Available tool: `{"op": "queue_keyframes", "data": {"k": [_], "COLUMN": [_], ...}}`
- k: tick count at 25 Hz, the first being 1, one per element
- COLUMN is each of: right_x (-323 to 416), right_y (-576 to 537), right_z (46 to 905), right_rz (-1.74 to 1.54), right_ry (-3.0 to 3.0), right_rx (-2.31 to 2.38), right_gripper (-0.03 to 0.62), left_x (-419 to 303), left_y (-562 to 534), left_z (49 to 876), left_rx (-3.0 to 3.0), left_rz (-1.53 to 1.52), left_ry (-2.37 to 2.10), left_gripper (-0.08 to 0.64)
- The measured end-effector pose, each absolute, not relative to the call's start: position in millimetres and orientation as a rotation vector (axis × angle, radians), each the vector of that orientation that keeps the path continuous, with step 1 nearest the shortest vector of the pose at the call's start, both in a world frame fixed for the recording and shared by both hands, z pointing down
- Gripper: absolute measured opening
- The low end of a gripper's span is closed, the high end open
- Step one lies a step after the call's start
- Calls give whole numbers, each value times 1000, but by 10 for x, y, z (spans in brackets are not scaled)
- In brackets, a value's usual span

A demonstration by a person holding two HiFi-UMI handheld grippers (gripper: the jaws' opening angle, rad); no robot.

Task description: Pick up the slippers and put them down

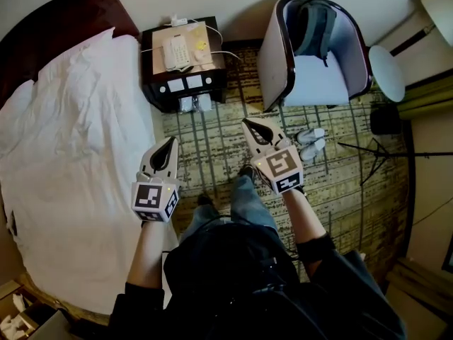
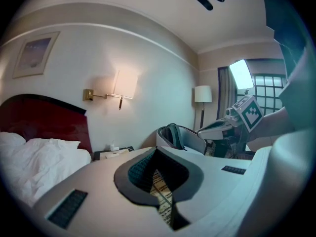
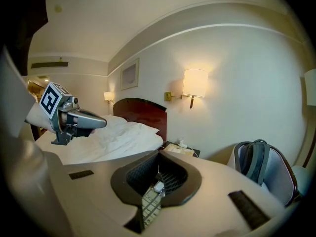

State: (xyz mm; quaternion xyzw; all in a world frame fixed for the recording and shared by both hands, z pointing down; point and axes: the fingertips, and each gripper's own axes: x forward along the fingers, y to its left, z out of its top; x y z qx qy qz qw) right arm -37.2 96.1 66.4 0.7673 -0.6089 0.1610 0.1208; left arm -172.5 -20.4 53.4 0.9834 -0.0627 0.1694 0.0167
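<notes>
A pair of white slippers point(image 1: 311, 144) lies on the patterned carpet, just right of my right gripper and in front of the armchair. Another pale pair of objects point(image 1: 195, 103) sits in the open bottom of the nightstand; I cannot tell what they are. My left gripper point(image 1: 170, 142) is shut and empty, held over the carpet beside the bed edge. My right gripper point(image 1: 249, 125) is also shut and empty, pointing toward the gap between nightstand and armchair. Each gripper shows in the other's view, the right gripper point(image 2: 217, 128) and the left gripper point(image 3: 86, 120), both with jaws together.
A bed with white bedding point(image 1: 64, 147) fills the left. A dark nightstand point(image 1: 159, 91) with a phone stands at the back. A white armchair point(image 1: 272, 66) holds a backpack point(image 1: 311, 27). A tripod point(image 1: 382, 151) and round side table point(image 1: 386, 73) stand at the right.
</notes>
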Motion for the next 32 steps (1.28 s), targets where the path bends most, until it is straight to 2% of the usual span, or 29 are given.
{"op": "queue_keyframes", "data": {"k": [15, 32], "right_x": [610, 475], "right_y": [1045, 286], "right_z": [780, 1221], "right_rz": [452, 569], "right_ry": [-1857, -1759], "right_rx": [2193, 2234], "right_gripper": [5, 5], "left_x": [-752, -715], "left_y": [87, -762], "left_z": [532, 776], "left_rx": [3039, 3059], "left_rz": [568, 678], "left_ry": [-247, -85], "left_gripper": [2, 2]}}
